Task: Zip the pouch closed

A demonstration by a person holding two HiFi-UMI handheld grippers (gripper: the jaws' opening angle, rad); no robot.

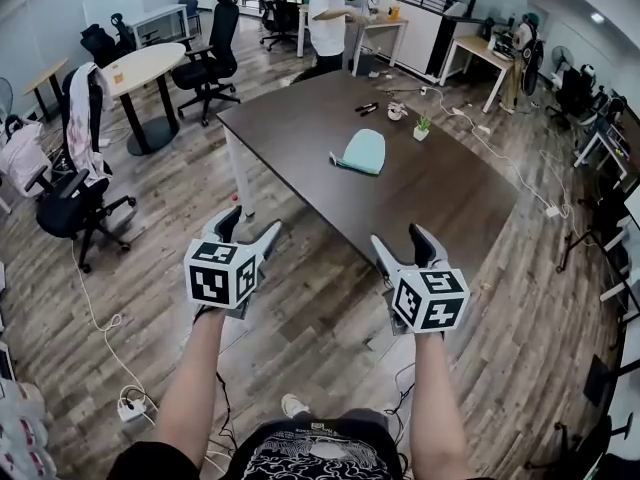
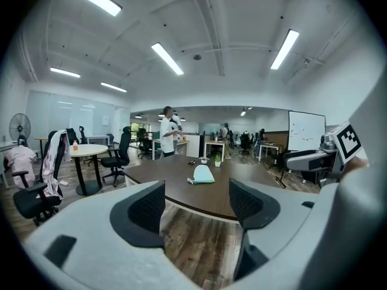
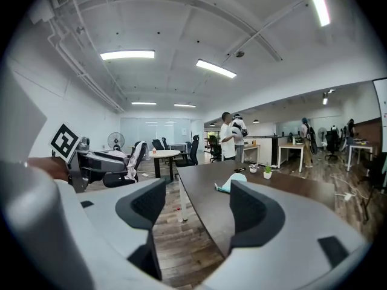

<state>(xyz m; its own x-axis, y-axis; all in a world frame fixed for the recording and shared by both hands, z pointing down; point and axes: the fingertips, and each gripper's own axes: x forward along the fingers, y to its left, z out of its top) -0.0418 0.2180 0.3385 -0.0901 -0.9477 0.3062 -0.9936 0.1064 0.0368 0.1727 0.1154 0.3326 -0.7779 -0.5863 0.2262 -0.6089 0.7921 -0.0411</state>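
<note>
Left gripper point(image 1: 248, 223) and right gripper point(image 1: 400, 238) gape empty, short of the tabletop point(image 1: 300, 128) — the pouch point(image 1: 362, 151) at its middle looks soft and light, so pin one end while zipping.

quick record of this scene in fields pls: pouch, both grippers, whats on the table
pouch: light teal, lying on the dark table, untouched; zip too small to tell
left gripper: open, empty, well short of the pouch
right gripper: open, empty, well short of the pouch
also on table: potted plant, markers, beyond the pouch
background: person in white shirt past the table
</note>
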